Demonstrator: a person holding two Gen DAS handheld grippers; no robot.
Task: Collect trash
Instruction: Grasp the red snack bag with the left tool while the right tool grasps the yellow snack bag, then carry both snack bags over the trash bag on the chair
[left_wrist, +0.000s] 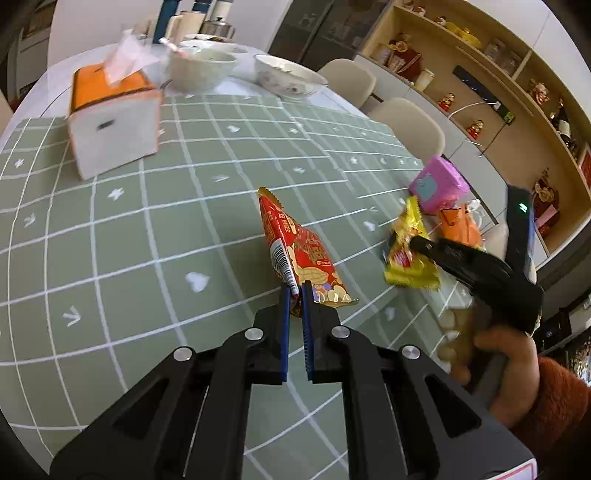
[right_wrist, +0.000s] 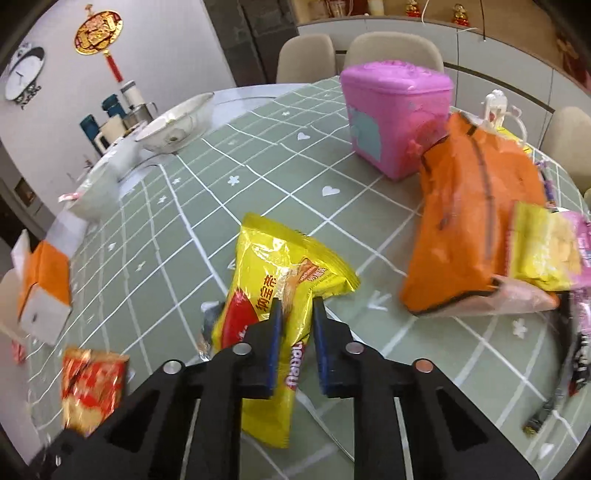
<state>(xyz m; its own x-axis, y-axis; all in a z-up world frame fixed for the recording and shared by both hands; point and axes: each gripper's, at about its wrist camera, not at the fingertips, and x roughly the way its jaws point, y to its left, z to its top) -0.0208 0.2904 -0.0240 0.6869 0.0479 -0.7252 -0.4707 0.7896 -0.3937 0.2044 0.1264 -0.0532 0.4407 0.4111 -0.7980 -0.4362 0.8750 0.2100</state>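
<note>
At a dining table (left_wrist: 155, 221) laid with a green grid-patterned cloth, a person holding a gripper in each hand gathers snack wrappers. The left gripper (left_wrist: 295, 295), its blue-padded jaws drawn nearly together, clamps the bottom edge of a red peanut packet (left_wrist: 299, 247), which stands up from the fingertips over the cloth. The right gripper (right_wrist: 297, 310) has its jaws pinched on a yellow snack wrapper (right_wrist: 280, 273), the pads pressing the foil at its middle; in the left wrist view the same gripper (left_wrist: 417, 243) grips that wrapper (left_wrist: 410, 254) near the table's far edge, with the person's hand (left_wrist: 495, 358) and an orange fleece sleeve (left_wrist: 554, 398) behind it. Just beyond the yellow wrapper lies an orange bag (right_wrist: 472, 218) with more wrappers spilling beside it, and a pink plastic container (right_wrist: 395, 114) stands upright behind that. An orange-topped tissue box (left_wrist: 110, 122) and white bowls (left_wrist: 203, 68) sit well apart across the table.
</note>
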